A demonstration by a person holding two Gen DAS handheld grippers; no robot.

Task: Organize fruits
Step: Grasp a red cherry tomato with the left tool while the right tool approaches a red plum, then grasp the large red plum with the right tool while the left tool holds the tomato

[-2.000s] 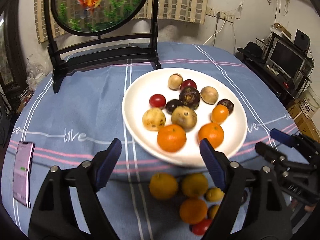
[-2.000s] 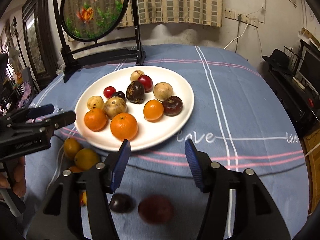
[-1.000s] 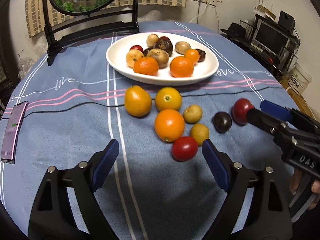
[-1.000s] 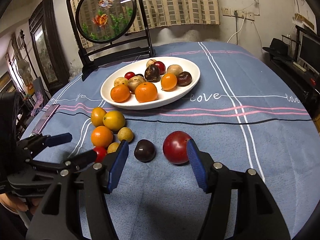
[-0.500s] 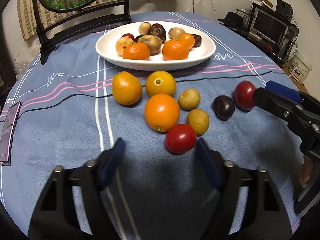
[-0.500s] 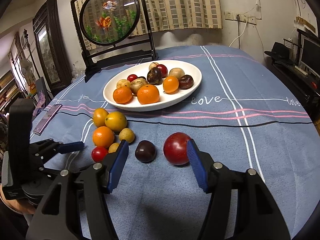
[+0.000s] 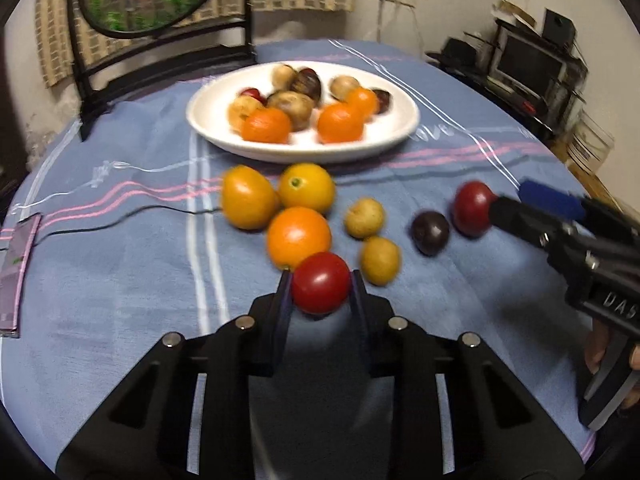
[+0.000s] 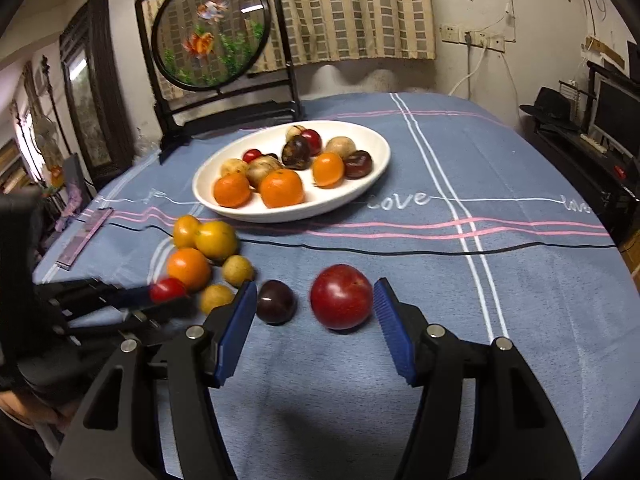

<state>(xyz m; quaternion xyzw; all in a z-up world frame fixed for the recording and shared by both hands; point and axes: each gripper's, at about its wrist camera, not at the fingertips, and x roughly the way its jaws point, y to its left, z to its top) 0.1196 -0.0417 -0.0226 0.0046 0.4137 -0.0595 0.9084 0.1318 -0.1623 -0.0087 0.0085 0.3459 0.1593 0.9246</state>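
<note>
A small red tomato (image 7: 320, 285) sits on the blue cloth with my left gripper (image 7: 319, 277) shut on it, both pads pressing its sides. Just beyond it lie an orange (image 7: 299, 236), two yellow citrus (image 7: 248, 202) and two small tan fruits (image 7: 364, 218). My right gripper (image 8: 314, 293) stands open low over the cloth, a red plum (image 8: 342, 302) by its right finger and a dark plum (image 8: 276, 301) by its left, neither touched. The white plate (image 8: 288, 214) further back holds several fruits. In the right wrist view the left gripper (image 8: 168, 298) shows at the left with the tomato (image 8: 167, 288).
A round fish screen on a black stand (image 8: 212, 32) rises behind the plate. A phone (image 7: 16, 276) lies near the cloth's left edge. A thin black cable (image 8: 400, 252) crosses the cloth in front of the plate. Shelves with a monitor (image 7: 524, 64) stand at the right.
My left gripper's jaws have closed from wide open onto the red tomato, after edging a little nearer to it. The right gripper and the plums have stayed put.
</note>
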